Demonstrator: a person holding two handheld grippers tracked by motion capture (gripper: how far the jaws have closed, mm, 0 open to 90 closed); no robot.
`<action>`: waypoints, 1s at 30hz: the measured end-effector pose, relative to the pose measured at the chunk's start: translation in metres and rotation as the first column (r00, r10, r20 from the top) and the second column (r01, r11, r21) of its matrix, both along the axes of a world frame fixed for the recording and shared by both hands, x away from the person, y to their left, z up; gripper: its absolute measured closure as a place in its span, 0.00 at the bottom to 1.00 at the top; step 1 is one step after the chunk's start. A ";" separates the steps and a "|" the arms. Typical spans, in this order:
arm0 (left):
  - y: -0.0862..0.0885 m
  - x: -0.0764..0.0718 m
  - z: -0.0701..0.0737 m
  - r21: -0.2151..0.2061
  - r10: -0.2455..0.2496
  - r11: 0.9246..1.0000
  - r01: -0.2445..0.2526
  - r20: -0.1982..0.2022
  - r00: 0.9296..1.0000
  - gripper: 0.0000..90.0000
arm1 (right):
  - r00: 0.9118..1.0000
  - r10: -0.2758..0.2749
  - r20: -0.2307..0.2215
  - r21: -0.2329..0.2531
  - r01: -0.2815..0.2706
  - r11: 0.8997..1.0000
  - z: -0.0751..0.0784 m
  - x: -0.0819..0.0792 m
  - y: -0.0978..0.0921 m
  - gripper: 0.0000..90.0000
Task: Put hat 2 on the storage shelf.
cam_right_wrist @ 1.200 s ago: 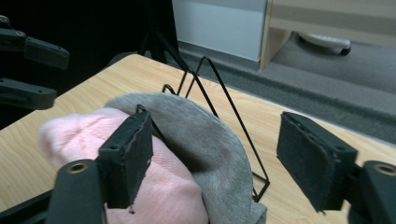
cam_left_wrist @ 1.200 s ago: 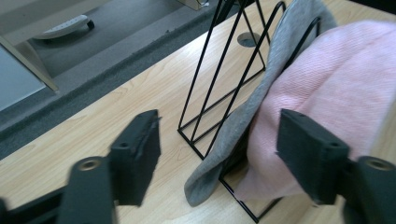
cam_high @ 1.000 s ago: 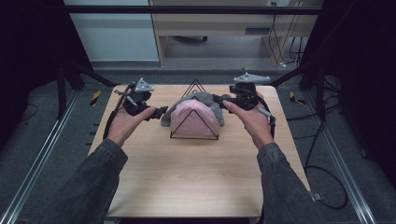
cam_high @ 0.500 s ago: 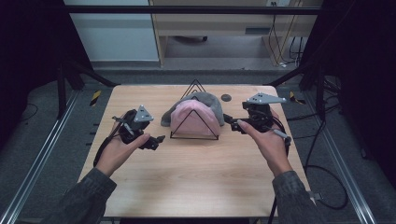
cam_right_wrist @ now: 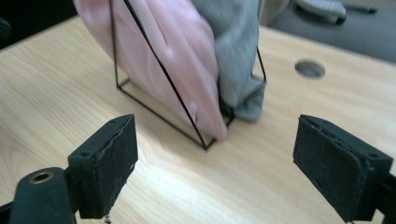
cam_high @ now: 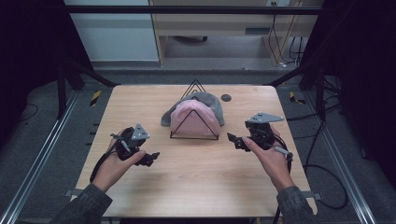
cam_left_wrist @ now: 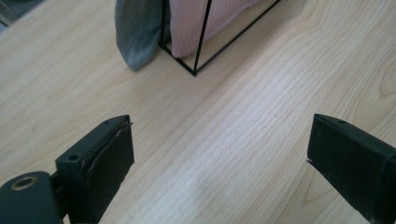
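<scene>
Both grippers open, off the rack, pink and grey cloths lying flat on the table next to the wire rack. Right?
One error: the pink cloth and grey cloth are draped over the wire rack, not flat beside it; the right gripper view shows this. The left gripper and right gripper are open, off the rack.

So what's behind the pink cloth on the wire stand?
A grey cloth hangs behind the pink cloth on the black wire triangle stand. Pink hides most of it.

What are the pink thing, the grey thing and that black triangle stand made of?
The pink cloth looks like soft ribbed knit fabric, matte. The grey cloth seems a similar knit, slightly fuzzy. The stand looks like thin black-coated metal wire, judging by its straight, slender rods.
</scene>
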State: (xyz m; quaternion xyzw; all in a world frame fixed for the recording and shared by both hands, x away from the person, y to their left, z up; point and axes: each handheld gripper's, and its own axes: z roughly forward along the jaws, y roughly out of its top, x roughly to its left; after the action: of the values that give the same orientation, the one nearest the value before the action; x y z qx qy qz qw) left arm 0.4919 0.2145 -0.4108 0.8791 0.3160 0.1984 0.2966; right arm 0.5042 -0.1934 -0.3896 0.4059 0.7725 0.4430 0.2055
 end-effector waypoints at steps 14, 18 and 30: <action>0.006 -0.003 -0.048 0.028 0.001 1.000 0.002 -0.097 0.995 0.07 | 0.987 -0.020 -0.157 -0.054 0.012 0.998 -0.064 -0.010 -0.012 0.14; 0.009 -0.003 -0.058 0.024 0.010 1.000 -0.007 -0.118 0.993 0.07 | 0.983 -0.022 -0.183 -0.068 0.010 0.998 -0.076 -0.012 -0.012 0.13; 0.017 0.001 -0.079 0.031 0.038 0.999 -0.033 -0.172 0.984 0.06 | 0.969 -0.059 -0.238 -0.101 0.036 0.994 -0.103 -0.013 -0.021 0.11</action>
State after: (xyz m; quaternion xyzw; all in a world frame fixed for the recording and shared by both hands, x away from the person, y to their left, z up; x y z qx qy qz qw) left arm 0.4933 0.2312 -0.4900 0.8914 0.3532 0.1310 0.2521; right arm 0.4915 -0.2140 -0.4926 0.4648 0.8021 0.3478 0.1400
